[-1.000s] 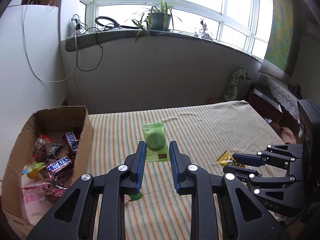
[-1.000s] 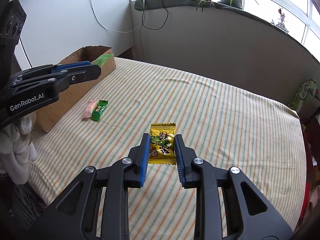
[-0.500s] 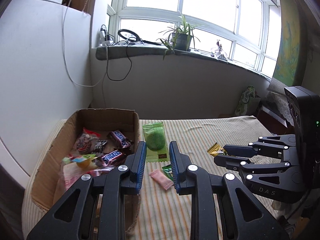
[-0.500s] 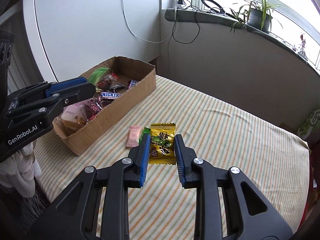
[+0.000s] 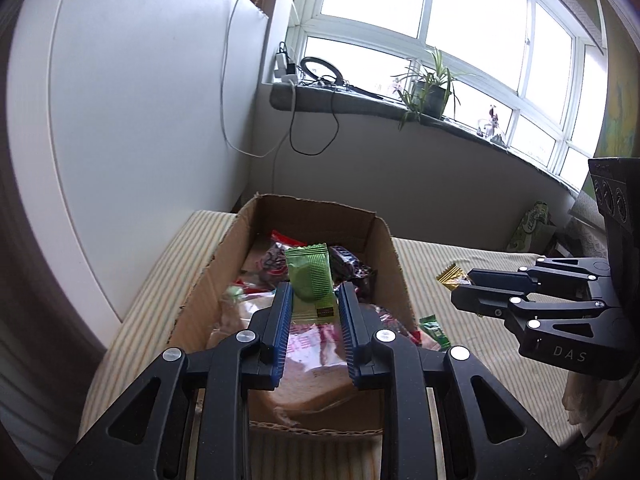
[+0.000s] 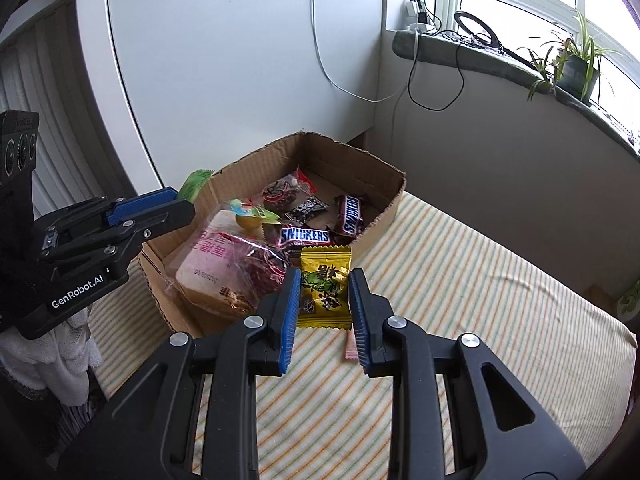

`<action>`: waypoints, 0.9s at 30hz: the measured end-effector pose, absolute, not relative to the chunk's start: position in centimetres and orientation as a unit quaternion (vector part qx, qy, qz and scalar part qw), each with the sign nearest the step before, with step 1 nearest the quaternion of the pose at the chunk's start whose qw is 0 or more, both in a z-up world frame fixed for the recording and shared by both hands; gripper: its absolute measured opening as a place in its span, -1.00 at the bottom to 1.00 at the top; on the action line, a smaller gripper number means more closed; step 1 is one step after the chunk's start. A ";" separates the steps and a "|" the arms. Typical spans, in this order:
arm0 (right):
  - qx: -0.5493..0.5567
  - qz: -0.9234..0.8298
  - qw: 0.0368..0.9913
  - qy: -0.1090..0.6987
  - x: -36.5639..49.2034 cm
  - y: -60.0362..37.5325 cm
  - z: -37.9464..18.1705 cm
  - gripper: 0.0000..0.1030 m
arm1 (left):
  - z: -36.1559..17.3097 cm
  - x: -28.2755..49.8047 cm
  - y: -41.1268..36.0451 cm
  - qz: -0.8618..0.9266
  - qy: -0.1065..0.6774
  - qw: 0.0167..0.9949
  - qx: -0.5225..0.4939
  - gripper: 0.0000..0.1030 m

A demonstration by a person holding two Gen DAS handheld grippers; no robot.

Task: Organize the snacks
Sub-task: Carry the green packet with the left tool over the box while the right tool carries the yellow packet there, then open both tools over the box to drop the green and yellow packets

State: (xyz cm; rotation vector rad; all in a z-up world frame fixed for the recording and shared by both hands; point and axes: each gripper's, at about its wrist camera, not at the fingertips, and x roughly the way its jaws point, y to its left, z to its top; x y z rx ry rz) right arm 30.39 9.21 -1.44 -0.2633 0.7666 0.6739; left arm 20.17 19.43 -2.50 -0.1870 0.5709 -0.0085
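My left gripper (image 5: 314, 300) is shut on a green snack packet (image 5: 310, 276) and holds it above the open cardboard box (image 5: 390, 252). The box holds several snacks, among them Snickers bars (image 6: 306, 236) and a large pink bag (image 6: 224, 268). My right gripper (image 6: 324, 292) is shut on a yellow snack packet (image 6: 325, 286) and holds it over the striped bedcover by the box's right wall (image 6: 384, 216). The left gripper shows in the right wrist view (image 6: 176, 200), the right gripper in the left wrist view (image 5: 460, 284).
A small green packet (image 5: 434, 330) lies on the striped cover (image 6: 480, 300) right of the box. A pink packet (image 6: 350, 348) lies under my right gripper. A white wall panel (image 6: 220, 60) stands behind the box. A windowsill with a plant (image 5: 428, 92) runs along the back.
Both grippers have swung left toward the box with their packets. The left gripper now hangs over the box's inside; the right one has come close to its right wall.
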 end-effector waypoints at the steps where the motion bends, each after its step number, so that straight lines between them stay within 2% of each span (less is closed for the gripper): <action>1: -0.126 0.325 0.863 0.367 30.5 9.6 -1.5 -0.50 | -2.7 20.1 19.9 -0.001 0.282 0.955 -0.095 -0.57; 22: -0.127 0.352 0.846 0.381 31.8 14.2 -2.5 -0.49 | -3.7 20.1 22.0 0.021 0.295 0.949 -0.105 -0.56; 24: -0.126 0.350 0.846 0.382 31.9 14.2 -2.5 -0.33 | -3.7 20.1 21.9 0.020 0.296 0.949 -0.106 -0.55; 26: -0.124 0.348 0.849 0.379 32.0 13.9 -2.4 -0.04 | -3.7 20.2 21.9 0.024 0.296 0.949 -0.106 -0.44; 27: -0.123 0.346 0.850 0.377 32.0 13.8 -2.4 -0.03 | -3.7 20.2 21.9 0.024 0.295 0.949 -0.106 -0.34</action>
